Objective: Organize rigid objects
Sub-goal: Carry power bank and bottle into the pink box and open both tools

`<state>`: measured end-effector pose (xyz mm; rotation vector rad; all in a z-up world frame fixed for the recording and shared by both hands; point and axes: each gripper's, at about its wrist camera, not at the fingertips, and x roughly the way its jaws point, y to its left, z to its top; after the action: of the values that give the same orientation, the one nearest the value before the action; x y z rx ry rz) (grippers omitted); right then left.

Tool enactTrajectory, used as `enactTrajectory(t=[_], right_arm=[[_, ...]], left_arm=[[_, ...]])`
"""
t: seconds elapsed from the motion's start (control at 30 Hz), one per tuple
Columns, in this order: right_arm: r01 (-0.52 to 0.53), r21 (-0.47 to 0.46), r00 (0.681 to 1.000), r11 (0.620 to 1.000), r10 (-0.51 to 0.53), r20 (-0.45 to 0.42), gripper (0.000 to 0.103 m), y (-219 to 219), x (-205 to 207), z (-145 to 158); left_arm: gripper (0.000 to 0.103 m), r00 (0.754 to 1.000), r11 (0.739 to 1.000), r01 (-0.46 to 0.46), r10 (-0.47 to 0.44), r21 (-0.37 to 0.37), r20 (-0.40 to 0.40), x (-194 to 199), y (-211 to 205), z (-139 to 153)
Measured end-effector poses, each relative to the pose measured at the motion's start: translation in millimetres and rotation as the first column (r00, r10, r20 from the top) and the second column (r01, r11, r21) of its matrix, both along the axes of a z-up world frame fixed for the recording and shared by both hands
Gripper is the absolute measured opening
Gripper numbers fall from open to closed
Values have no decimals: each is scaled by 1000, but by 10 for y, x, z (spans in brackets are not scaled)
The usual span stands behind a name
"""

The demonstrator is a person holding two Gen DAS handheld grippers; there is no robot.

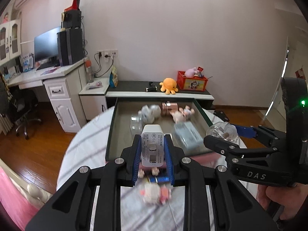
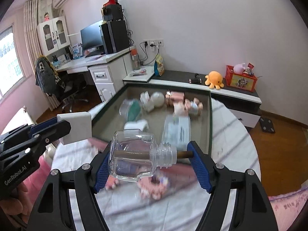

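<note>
Striped white cloth covers the round table [image 2: 231, 144], where a shallow dark-rimmed tray [image 2: 210, 115] already holds a pink metal cylinder [image 2: 175, 96], small figurines and a pale packet. Both hands look mid-carry toward it: the left gripper [image 1: 153, 150] is clenched on a smooth white boxy charger [image 1: 152, 146] (its metal prongs face the camera), and the right gripper [image 2: 149, 157] clasps a clear glass bottle [image 2: 134, 154] end to end, base on one pad, cork on the other. Next, I judge, each must be lowered over a bare patch of tray and released gently, since glass is slick and brittle, while more blurred toys [image 2: 154, 188] wait on the cloth.
</note>
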<state>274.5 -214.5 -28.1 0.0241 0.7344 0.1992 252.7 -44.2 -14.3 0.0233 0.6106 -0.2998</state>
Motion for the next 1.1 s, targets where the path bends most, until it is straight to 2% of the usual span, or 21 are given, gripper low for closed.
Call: enactTrajectory(t=[0.17, 0.33, 0.6, 0.93, 1.0, 1.07, 1.1], right_arm=[[0, -3, 1000, 1000, 0, -8, 75, 13, 386, 62], [13, 1, 999, 1000, -13, -37, 75, -19, 751, 9], [32, -9, 988, 999, -33, -153, 75, -55, 1302, -367], [34, -40, 975, 999, -42, -218, 76, 7, 1501, -623], [35, -48, 974, 998, -45, -222, 80, 4, 1493, -647], [44, -62, 974, 997, -56, -218, 85, 6, 1471, -649], [45, -58, 975, 997, -57, -217, 87, 2, 1453, -645]], left_arm=[[23, 1000, 1000, -9, 9, 25, -1, 295, -108, 68], [23, 999, 1000, -19, 20, 24, -26, 627, -166, -22], [23, 993, 999, -32, 36, 39, -110, 1094, -194, -347], [24, 983, 997, -35, 47, 66, -175, 1323, -238, -587], [25, 983, 996, -36, 49, 78, -176, 1318, -232, -581], [36, 984, 995, -47, 61, 84, -167, 1299, -227, -551], [59, 984, 995, -53, 66, 85, -165, 1296, -218, -540]])
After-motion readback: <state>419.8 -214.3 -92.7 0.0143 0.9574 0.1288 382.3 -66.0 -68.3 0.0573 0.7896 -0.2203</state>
